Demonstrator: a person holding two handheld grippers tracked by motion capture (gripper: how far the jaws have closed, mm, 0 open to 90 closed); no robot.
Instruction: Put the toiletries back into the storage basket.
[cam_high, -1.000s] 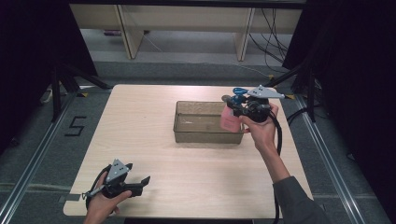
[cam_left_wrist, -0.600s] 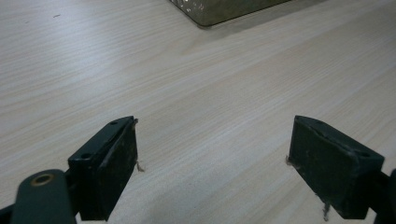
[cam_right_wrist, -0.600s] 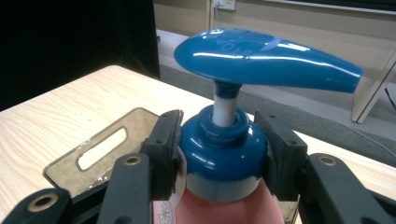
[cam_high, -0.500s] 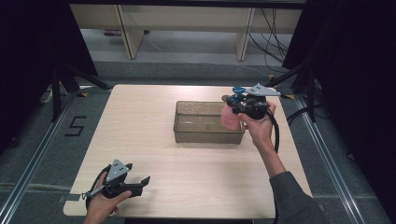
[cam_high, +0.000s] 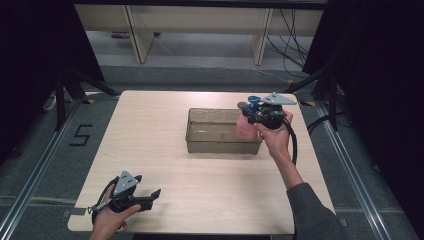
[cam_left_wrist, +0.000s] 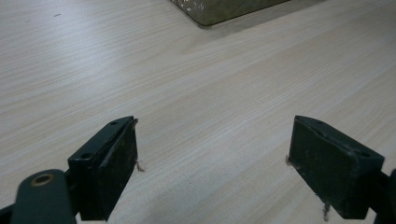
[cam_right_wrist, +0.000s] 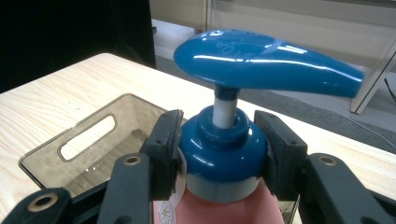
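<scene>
Right gripper (cam_right_wrist: 219, 154): we find its black jaws clamped on the blue screw collar of the pink plastic pump bottle with a blue dispenser head (cam_right_wrist: 224, 154); the grip sits high, on the cap and not on the body.
Bottle position: held upright above the right end of the smoky translucent plastic bin with cut-out handles (cam_high: 220, 145), which stands on the pale wood-grain table (cam_high: 165, 130).
Left gripper (cam_high: 131, 196): jaws wide apart with nothing between them, resting low near the table's front-left corner, well apart from the bin.
Risk, slip: we judge the smooth round collar could turn or slide between the flat pads, letting the bottle swing or drop.
Risk, rim strike: the bottle's base hangs near the bin's right wall; coming down off-centre could catch the rim and tip the bottle or shove the bin.
Risk, toppling: released before the base rests on the bin floor, the top-heavy bottle could fall over.
Risk, pump: pressure on the head could dispense its contents.
</scene>
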